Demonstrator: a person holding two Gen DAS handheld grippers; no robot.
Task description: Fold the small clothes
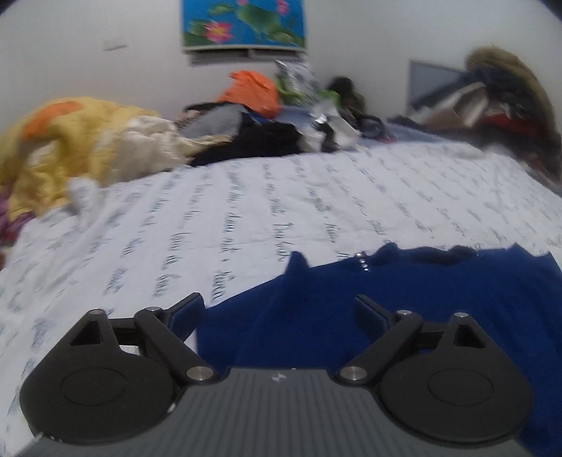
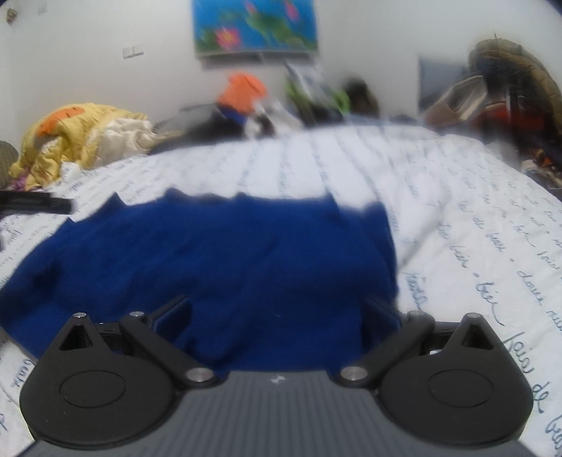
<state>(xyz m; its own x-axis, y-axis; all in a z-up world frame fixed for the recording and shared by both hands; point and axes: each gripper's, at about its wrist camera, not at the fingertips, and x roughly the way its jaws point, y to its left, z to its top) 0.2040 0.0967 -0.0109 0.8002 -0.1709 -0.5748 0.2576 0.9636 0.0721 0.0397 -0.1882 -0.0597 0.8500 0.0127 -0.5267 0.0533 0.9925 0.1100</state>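
Observation:
A dark blue garment lies spread flat on the bed sheet, white with dark handwriting print. A few small shiny studs show near its far edge. My left gripper hovers over the garment's left edge, open, with nothing between its fingers. In the right wrist view the same blue garment fills the middle. My right gripper is over its near part, open and wide, with cloth below the fingers but no pinch. A black finger of the left gripper pokes in at the left.
A yellow and orange quilt is bunched at the far left. A heap of mixed clothes lies along the wall under a blue flower picture. Another pile with a fur-trimmed coat stands at the far right.

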